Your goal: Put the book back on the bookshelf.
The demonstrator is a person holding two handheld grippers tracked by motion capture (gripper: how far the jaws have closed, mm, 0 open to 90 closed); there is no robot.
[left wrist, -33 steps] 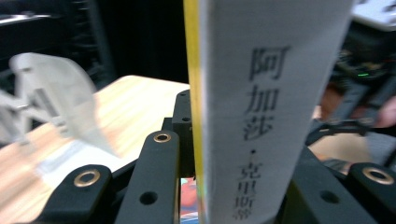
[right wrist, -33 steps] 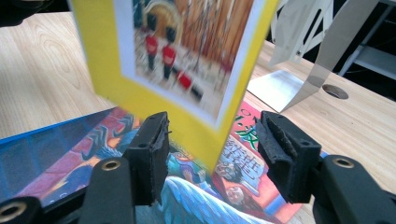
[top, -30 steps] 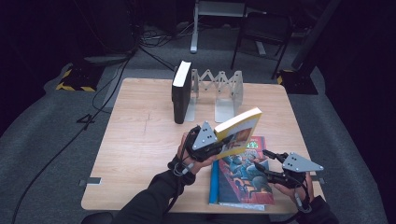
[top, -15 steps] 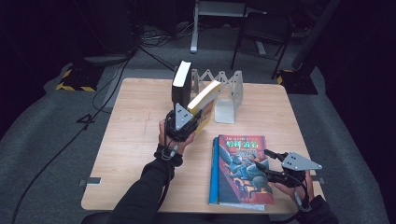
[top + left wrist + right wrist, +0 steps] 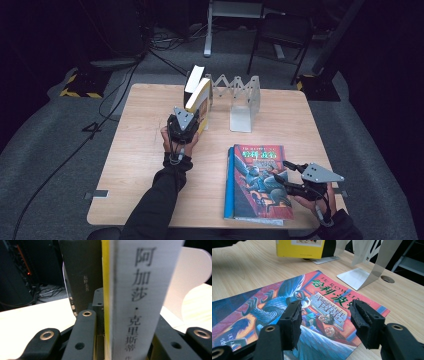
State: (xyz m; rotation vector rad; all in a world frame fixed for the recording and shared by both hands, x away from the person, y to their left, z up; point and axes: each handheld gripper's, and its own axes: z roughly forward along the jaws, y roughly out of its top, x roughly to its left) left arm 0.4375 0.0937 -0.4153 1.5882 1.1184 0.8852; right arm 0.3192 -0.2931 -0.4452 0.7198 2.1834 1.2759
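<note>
A yellow book point(image 5: 199, 97) with a pale spine point(image 5: 140, 302) stands nearly upright in my left gripper point(image 5: 186, 122), which is shut on its lower part. It leans beside a black book point(image 5: 192, 80) at the left end of a white folding book rack point(image 5: 240, 95). In the left gripper view the black book point(image 5: 80, 275) rises just behind the left jaw. A colourful illustrated book point(image 5: 257, 182) lies flat at the front right. My right gripper point(image 5: 281, 171) hovers open over its cover point(image 5: 262, 312), with nothing between the jaws point(image 5: 324, 317).
The rack's metal end plate point(image 5: 362, 275) rests on the wooden table point(image 5: 135, 150) behind the flat book. A chair and cables lie on the dark floor beyond the far edge. The table's left half is bare wood.
My left gripper has carried the yellow book from above the flat book to the back left and turned it upright beside the black book. The right gripper has kept still.
</note>
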